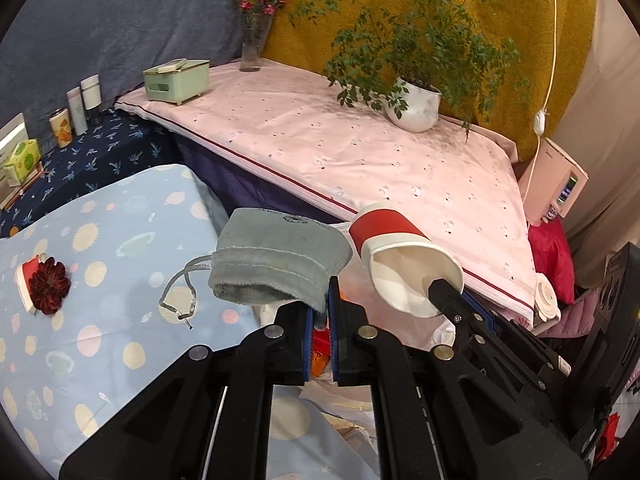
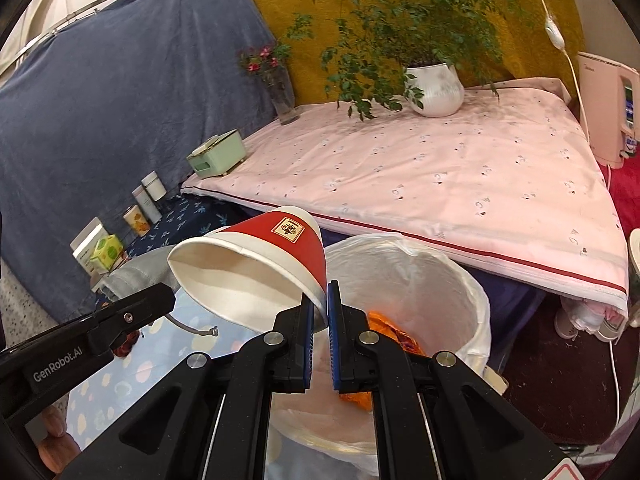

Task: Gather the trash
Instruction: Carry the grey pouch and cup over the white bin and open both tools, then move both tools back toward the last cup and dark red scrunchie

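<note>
Fingers (image 2: 320, 312) pinch cup (image 2: 256, 264) — above bin (image 2: 476, 308).

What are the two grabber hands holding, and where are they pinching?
The left gripper pinches the grey pouch by its edge. The right gripper pinches the red paper cup by its rim.

"GenRobot.AI" on left gripper (image 2: 168, 300)

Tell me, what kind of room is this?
Probably a room in someone's home, maybe a bedroom. Bedsheets cover the surfaces, such as the pink sheet, with a potted plant and a flower vase on it. A lined trash bin stands below.
</note>
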Demonstrator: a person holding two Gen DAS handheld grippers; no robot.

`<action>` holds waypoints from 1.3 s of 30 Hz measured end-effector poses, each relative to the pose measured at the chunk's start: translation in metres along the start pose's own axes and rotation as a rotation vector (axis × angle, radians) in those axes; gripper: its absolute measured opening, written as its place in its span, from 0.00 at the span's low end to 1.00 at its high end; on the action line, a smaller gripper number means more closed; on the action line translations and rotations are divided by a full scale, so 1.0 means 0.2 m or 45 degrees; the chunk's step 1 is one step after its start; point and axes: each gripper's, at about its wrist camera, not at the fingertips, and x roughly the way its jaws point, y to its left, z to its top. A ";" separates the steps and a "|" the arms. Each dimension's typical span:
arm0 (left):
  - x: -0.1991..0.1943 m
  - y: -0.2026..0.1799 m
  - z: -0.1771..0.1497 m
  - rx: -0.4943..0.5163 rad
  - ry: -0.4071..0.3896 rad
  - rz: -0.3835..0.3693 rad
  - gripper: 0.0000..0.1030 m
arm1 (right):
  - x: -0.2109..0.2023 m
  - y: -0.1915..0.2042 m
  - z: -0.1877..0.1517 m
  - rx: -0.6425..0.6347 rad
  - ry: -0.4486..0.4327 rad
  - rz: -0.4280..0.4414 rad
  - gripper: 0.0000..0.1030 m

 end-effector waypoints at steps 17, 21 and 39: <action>0.01 0.00 -0.03 -0.019 -0.003 0.043 0.44 | 0.00 -0.05 0.00 0.024 -0.002 -0.024 0.28; 0.00 0.03 -0.03 -0.029 -0.005 0.049 0.44 | -0.02 -0.02 -0.01 0.006 -0.007 -0.018 0.32; -0.08 0.27 -0.09 -0.130 -0.021 0.118 0.48 | -0.01 0.22 -0.05 -0.103 0.024 0.031 0.32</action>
